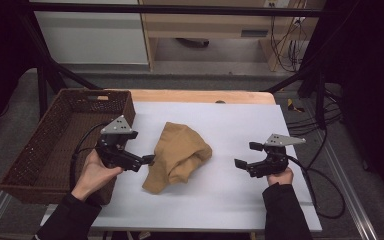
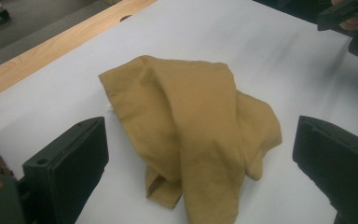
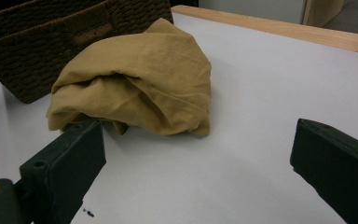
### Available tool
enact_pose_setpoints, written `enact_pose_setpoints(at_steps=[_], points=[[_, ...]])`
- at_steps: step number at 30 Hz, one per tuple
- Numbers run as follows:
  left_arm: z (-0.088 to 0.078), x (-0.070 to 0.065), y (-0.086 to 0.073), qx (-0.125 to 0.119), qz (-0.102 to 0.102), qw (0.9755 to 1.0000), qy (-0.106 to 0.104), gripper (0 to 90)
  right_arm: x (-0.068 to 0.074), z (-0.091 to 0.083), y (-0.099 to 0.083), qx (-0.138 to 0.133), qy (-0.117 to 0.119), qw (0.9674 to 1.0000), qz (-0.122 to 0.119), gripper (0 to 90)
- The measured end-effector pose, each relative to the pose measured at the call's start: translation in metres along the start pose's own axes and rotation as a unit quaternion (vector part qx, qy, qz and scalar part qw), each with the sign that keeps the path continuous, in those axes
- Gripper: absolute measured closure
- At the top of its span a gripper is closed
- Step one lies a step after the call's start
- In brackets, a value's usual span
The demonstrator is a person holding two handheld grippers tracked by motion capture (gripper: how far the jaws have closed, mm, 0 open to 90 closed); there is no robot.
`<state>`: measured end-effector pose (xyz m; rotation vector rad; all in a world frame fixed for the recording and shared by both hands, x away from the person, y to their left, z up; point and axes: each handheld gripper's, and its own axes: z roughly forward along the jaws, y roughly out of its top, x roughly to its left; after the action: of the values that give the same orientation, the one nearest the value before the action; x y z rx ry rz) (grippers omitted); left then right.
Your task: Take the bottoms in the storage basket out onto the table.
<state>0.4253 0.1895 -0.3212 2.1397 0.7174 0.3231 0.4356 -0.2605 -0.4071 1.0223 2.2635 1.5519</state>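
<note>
A crumpled tan cloth (image 1: 177, 157) lies in a heap on the white table cover (image 1: 240, 120), left of the middle. My left gripper (image 1: 143, 161) is open at the cloth's left edge, its jaws pointing right at it. In the left gripper view the cloth (image 2: 200, 126) lies just ahead, between the spread jaws, with nothing held. My right gripper (image 1: 247, 155) is open to the cloth's right, a short gap away, jaws pointing left. The right gripper view has the cloth (image 3: 140, 79) ahead and to the left of the empty jaws.
A dark woven basket (image 1: 95, 92) stands at the table's left edge, behind my left hand; its wall (image 3: 51, 42) rises just beyond the cloth in the right gripper view. A wooden strip (image 1: 200, 96) borders the table's far side. Cables (image 1: 325, 195) trail off to the right.
</note>
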Motion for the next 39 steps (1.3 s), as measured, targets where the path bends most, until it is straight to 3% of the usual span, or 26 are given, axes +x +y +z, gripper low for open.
enact_pose_setpoints(at_steps=[25,39], points=[[-0.019,0.038,-0.050,-0.006,-0.050,0.9980,0.037,3.1,0.000,0.001,0.000,0.003,0.000,1.0000,0.000,3.8],[-0.021,0.051,-0.068,-0.003,-0.071,0.9959,0.056,3.2,0.000,0.002,-0.001,0.004,0.000,1.0000,-0.001,3.8]])
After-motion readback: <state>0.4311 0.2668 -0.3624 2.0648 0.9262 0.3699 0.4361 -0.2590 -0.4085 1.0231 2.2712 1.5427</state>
